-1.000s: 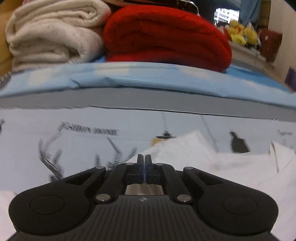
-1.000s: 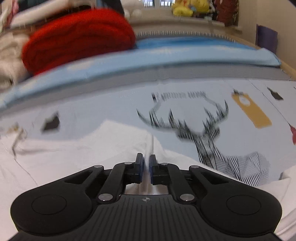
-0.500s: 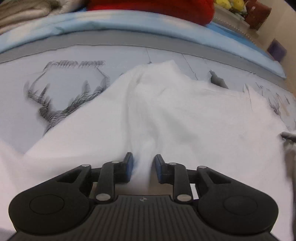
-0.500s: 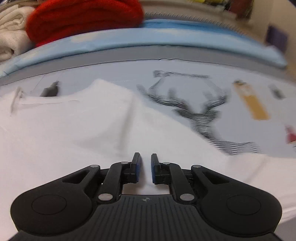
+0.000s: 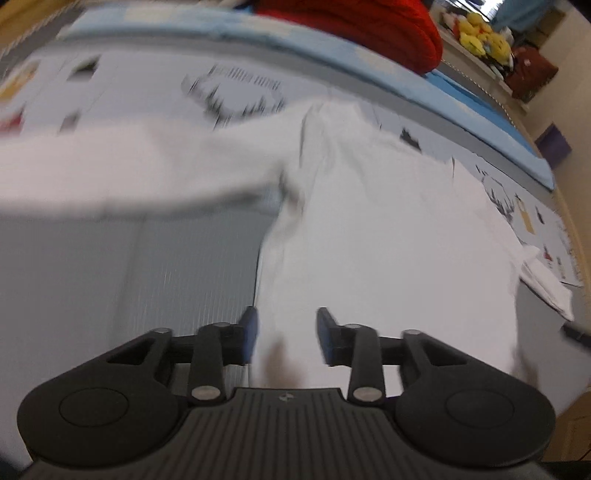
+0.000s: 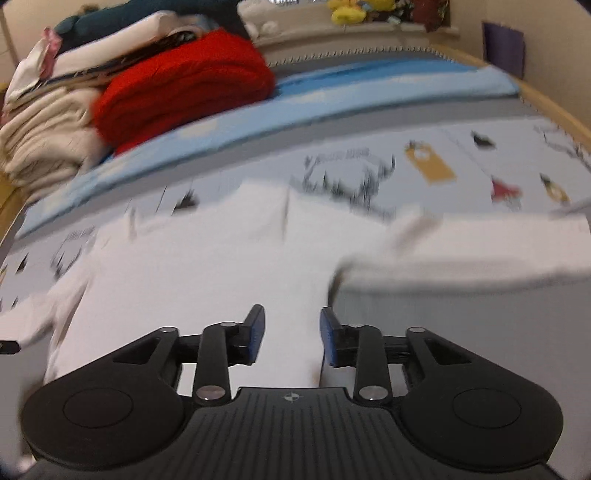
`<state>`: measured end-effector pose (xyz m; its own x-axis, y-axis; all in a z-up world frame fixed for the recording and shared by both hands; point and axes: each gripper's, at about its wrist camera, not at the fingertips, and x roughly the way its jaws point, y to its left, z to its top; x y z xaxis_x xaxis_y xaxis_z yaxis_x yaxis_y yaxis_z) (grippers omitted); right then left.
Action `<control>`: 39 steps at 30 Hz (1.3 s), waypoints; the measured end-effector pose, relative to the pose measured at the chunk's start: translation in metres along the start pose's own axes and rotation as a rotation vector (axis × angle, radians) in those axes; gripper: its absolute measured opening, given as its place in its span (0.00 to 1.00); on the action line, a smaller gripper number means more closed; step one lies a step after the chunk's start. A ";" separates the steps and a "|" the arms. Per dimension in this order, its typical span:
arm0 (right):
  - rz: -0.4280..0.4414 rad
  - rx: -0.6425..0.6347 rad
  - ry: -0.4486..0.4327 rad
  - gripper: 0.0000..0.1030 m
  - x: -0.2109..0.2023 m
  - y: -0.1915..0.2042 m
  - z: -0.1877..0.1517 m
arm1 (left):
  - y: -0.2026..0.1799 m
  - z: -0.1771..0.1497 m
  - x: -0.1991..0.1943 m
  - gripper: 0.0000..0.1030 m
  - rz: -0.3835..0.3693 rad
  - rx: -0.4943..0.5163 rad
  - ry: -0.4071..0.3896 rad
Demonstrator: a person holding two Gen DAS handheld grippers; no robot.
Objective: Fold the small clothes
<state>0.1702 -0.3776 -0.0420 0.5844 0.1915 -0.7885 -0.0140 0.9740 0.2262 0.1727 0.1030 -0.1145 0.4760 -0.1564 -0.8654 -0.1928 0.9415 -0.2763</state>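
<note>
1. A white garment (image 5: 388, 221) is seen spread on a bed sheet (image 5: 129, 92) printed with deer heads, lettering and small coloured tags.
2. In the left wrist view, the left gripper (image 5: 286, 334) is held low over the near edge of the garment. Its fingers (image 5: 248, 334) are spread wide, with white cloth lying between them but not pinched.
3. A sleeve (image 5: 147, 162) is seen stretched out to the left of the garment's body, blurred, with a grey part of the bedding (image 5: 129, 277) below it.
4. In the right wrist view, the right gripper (image 6: 291, 338) is likewise placed over the near edge of the garment (image 6: 203, 266). Its fingers (image 6: 256, 334) are set wide apart, and nothing is gripped between them.
5. A second sleeve (image 6: 480, 251) is seen reaching to the right, also blurred.
6. A crease (image 6: 286, 218) is visible running up the cloth toward the far edge.
7. Behind the garment, a blue blanket (image 6: 332, 96) is laid across the bed.
8. A folded red knit (image 6: 184, 85) is stacked on the blanket, beside a pile of cream cloth (image 6: 48, 133).
9. Yellow soft toys (image 5: 480, 35) are seen on a ledge at the back.
10. Both views are smeared, so finer detail of the cloth cannot be told.
</note>
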 end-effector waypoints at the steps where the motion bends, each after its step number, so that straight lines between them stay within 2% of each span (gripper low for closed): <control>1: -0.006 0.000 0.038 0.39 -0.006 0.001 -0.020 | 0.006 -0.017 -0.001 0.44 -0.002 -0.019 0.005; 4: -0.033 0.006 0.122 0.39 -0.010 0.000 -0.072 | 0.024 -0.063 0.009 0.43 0.004 -0.084 0.081; 7: -0.104 -0.005 0.215 0.39 -0.003 0.001 -0.108 | 0.034 -0.089 0.014 0.42 0.030 -0.113 0.127; 11: -0.168 -0.007 0.288 0.39 0.007 -0.004 -0.144 | 0.037 -0.108 -0.004 0.41 0.019 -0.109 0.072; 12: -0.171 -0.004 0.266 0.39 0.003 -0.005 -0.148 | 0.035 -0.111 -0.010 0.41 0.013 -0.106 0.048; 16: -0.177 -0.012 0.246 0.38 -0.007 0.000 -0.157 | 0.025 -0.121 -0.015 0.39 0.039 -0.044 0.029; 17: -0.183 -0.014 0.246 0.36 -0.008 0.001 -0.160 | 0.023 -0.121 -0.013 0.26 0.063 -0.030 0.032; 18: -0.184 -0.019 0.241 0.25 -0.007 0.001 -0.160 | 0.023 -0.121 -0.012 0.16 0.086 -0.021 0.039; 19: -0.176 -0.024 0.239 0.05 -0.009 0.003 -0.160 | 0.025 -0.123 -0.013 0.07 0.102 -0.026 0.042; 22: -0.157 0.033 0.160 0.05 -0.025 -0.005 -0.148 | 0.028 -0.121 -0.036 0.07 0.058 -0.068 -0.028; 24: -0.146 0.108 0.099 0.05 -0.038 -0.016 -0.140 | 0.025 -0.124 -0.050 0.07 0.047 -0.049 -0.063; 26: -0.156 0.141 0.105 0.05 -0.038 -0.024 -0.137 | 0.025 -0.129 -0.044 0.07 0.056 -0.057 -0.017; 29: -0.205 0.130 0.188 0.05 -0.017 -0.027 -0.146 | 0.032 -0.137 -0.029 0.08 0.040 -0.104 0.104; 31: -0.248 0.103 0.209 0.05 -0.012 -0.028 -0.151 | 0.029 -0.138 -0.032 0.09 0.044 -0.083 0.102; 34: -0.247 0.090 0.201 0.05 -0.014 -0.024 -0.155 | 0.023 -0.137 -0.040 0.09 0.037 -0.046 0.077; 36: -0.247 0.091 0.178 0.05 -0.019 -0.027 -0.152 | 0.022 -0.138 -0.038 0.10 0.044 -0.044 0.095; 38: -0.246 0.104 0.175 0.06 -0.022 -0.029 -0.153 | 0.026 -0.140 -0.034 0.16 0.056 -0.051 0.123; 39: -0.254 0.111 0.178 0.09 -0.021 -0.030 -0.152 | 0.028 -0.139 -0.033 0.16 0.054 -0.060 0.127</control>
<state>0.0354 -0.3925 -0.1191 0.4070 -0.0278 -0.9130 0.2077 0.9762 0.0629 0.0325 0.0934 -0.1516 0.3521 -0.1459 -0.9245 -0.2680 0.9307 -0.2489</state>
